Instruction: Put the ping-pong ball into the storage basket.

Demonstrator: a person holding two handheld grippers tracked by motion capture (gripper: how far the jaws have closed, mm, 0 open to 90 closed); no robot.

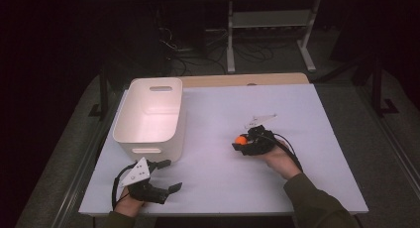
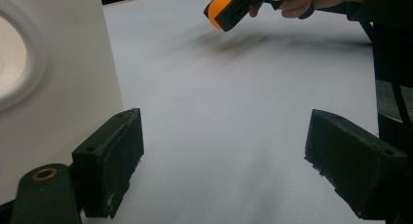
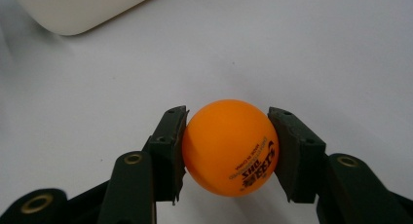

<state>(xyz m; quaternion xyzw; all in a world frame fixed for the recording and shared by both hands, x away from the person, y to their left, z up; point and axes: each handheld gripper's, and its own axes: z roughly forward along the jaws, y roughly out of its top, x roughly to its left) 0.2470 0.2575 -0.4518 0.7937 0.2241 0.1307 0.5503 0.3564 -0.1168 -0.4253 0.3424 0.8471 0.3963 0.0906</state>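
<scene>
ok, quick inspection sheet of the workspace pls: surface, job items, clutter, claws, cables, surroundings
Surface: white table top, flat, bare around the items.
Job's things: white bin with handle slots, upright at the left, nothing seen inside; orange ball with black print.
Clutter: nothing seen.
Grippers: right claw shut on the orange ball, near table centre; left claw open, holding nothing, at the near edge beside the bin.
Cables: one black cable loops from the right claw along the forearm; another trails from the left claw.
Surroundings: dark room; white frame stand and loose floor cables behind the table.
</scene>
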